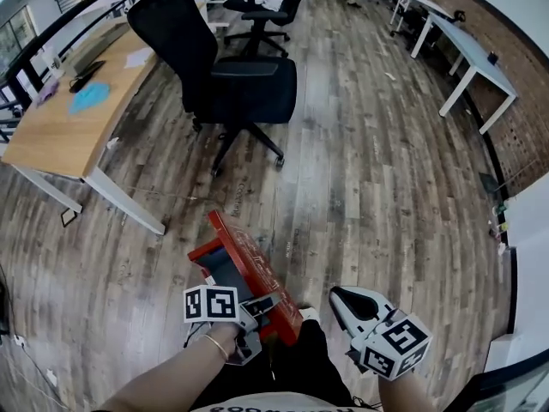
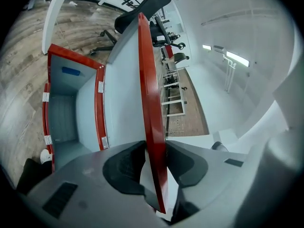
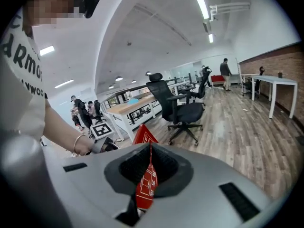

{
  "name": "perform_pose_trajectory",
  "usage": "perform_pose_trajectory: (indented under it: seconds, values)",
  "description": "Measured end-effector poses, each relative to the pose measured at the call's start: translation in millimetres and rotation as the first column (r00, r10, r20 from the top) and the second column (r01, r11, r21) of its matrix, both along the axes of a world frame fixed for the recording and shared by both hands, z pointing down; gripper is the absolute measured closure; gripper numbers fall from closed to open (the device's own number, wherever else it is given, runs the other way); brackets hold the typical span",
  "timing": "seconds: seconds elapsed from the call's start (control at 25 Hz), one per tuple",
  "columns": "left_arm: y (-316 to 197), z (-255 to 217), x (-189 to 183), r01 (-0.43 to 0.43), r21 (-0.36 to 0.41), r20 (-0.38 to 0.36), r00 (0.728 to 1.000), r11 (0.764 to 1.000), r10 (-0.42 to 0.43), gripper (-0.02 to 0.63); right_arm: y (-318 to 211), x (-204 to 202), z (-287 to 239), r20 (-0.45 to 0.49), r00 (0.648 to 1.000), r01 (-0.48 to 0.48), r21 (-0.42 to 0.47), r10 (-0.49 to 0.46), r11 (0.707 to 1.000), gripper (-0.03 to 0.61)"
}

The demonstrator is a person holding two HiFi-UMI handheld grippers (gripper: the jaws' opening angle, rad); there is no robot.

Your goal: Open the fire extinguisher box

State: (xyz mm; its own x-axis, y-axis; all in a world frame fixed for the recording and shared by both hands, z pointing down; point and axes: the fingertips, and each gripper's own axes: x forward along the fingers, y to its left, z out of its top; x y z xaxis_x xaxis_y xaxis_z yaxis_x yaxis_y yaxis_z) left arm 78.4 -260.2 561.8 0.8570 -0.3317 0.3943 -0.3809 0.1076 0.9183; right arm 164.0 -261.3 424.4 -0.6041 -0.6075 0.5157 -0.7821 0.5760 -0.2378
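The red fire extinguisher box (image 1: pixel 206 252) lies on the wood floor just in front of me, its grey-blue inside (image 2: pixel 66 108) showing. Its red printed door (image 1: pixel 257 273) stands swung up and open. My left gripper (image 1: pixel 262 309) is shut on the door's free edge; the thin red edge (image 2: pixel 149 103) runs straight up between the pads. My right gripper (image 1: pixel 341 299) hovers to the right of the door, apart from it, jaws together and nothing in them. In the right gripper view (image 3: pixel 150 163) the door's red print shows through the slit, and its corner (image 3: pixel 144 136) rises just beyond.
A black office chair (image 1: pixel 232 75) stands on the floor beyond the box, next to a wooden desk (image 1: pixel 69 118) with white legs at the left. White tables (image 1: pixel 472 58) line the brick wall at the far right. A person (image 3: pixel 227 72) stands far off.
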Motion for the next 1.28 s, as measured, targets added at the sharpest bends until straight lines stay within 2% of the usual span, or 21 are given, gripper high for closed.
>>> perform_pose_trajectory:
  seconds: [0.12,0.32,0.52,0.68,0.84,1.08,1.28]
  values:
    - [-7,-1,10,0.041,-0.025,0.013,0.999,0.999,-0.041,0.5,-16,0,-5,0.057,0.995,0.087,-0.005,-0.086,0.996,0.568]
    - [-21,-1,25,0.133,-0.057,0.039,0.991,0.989,-0.131,0.495,-46,8,4,0.072,0.984,0.168,-0.063,-0.163,0.984,0.568]
    - [-31,3,43,0.14,-0.073,0.097,0.986,0.988,-0.132,0.474,-76,23,14,0.083,0.968,0.242,-0.091,-0.235,0.966,0.568]
    - [-40,4,49,0.144,-0.087,0.149,0.98,0.986,-0.13,0.471,-98,36,24,0.078,0.96,0.277,-0.118,-0.269,0.954,0.568]
    - [-45,7,57,0.185,-0.093,0.174,0.971,0.978,-0.167,0.466,-105,47,28,0.095,0.949,0.312,-0.134,-0.301,0.94,0.568]
    - [-50,10,64,0.269,-0.079,0.237,0.94,0.96,-0.244,0.463,-100,55,40,0.117,0.936,0.349,-0.179,-0.332,0.92,0.568]
    - [-57,15,69,0.291,-0.085,0.29,0.922,0.953,-0.256,0.46,-105,59,41,0.102,0.93,0.368,-0.186,-0.354,0.911,0.568]
